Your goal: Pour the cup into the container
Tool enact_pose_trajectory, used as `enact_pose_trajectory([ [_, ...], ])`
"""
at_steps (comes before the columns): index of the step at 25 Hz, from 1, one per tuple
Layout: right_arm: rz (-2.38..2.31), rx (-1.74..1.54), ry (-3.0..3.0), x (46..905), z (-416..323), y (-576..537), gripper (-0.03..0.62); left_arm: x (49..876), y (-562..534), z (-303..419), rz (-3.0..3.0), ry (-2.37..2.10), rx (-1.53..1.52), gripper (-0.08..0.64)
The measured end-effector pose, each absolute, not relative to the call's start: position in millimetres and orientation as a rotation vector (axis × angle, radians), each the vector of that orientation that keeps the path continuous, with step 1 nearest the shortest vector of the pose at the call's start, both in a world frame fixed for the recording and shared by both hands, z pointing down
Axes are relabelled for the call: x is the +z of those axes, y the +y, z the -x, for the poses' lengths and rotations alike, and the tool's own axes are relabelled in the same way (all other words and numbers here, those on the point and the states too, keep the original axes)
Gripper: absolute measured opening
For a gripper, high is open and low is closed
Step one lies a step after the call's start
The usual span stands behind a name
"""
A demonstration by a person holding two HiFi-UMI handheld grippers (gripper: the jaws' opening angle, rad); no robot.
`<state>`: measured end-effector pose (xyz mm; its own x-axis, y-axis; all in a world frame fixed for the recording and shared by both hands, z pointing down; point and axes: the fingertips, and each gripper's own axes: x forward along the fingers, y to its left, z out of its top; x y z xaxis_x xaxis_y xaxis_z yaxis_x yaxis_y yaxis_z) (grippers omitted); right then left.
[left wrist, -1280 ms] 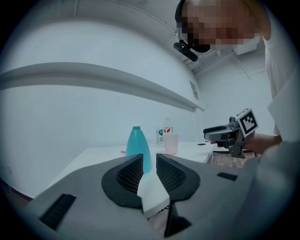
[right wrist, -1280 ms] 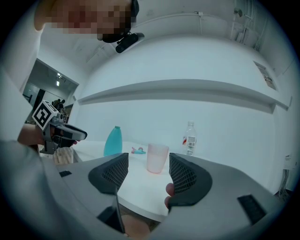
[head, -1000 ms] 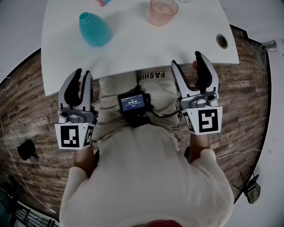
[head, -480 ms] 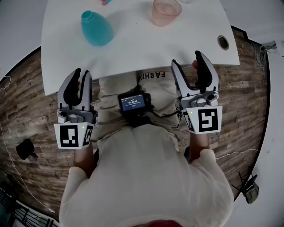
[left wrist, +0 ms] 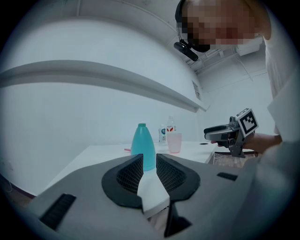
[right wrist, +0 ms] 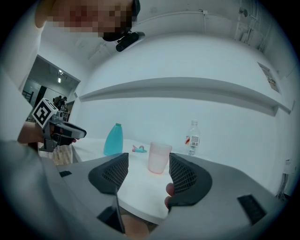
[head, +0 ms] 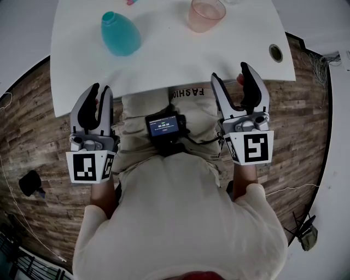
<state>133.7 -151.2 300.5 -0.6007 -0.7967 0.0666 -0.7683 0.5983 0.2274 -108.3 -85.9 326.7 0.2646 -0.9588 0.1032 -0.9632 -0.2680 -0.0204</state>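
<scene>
A translucent pink cup (head: 205, 15) stands at the far side of the white table (head: 164, 63), and it also shows in the right gripper view (right wrist: 159, 157) straight ahead of the jaws. A teal bottle-shaped container (head: 120, 35) stands to its left, upright, seen again past the left jaws (left wrist: 143, 147). My left gripper (head: 100, 90) hovers off the table's near edge, jaws a narrow gap apart, nothing between them. My right gripper (head: 229, 74) is level at the near edge too, open wide and empty. Both are well short of the cup and container.
A clear water bottle (right wrist: 193, 138) stands at the back behind the cup. A small pink and teal item (right wrist: 138, 149) lies between container and cup. A cable hole (head: 275, 53) sits at the table's right corner. A small screen device (head: 165, 126) hangs at the person's waist.
Both grippers have kept still. Only the head view has drifted slightly, so the table's things sit a little further right.
</scene>
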Motion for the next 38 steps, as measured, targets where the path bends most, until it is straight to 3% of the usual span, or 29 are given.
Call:
enact_pose_trajectory([
  [38,-1.313,-0.291,-2.646,297.1,-129.7,-153.0,0.279,326.8,-83.6,115.3,-2.455,-1.884,0.139,0.083],
])
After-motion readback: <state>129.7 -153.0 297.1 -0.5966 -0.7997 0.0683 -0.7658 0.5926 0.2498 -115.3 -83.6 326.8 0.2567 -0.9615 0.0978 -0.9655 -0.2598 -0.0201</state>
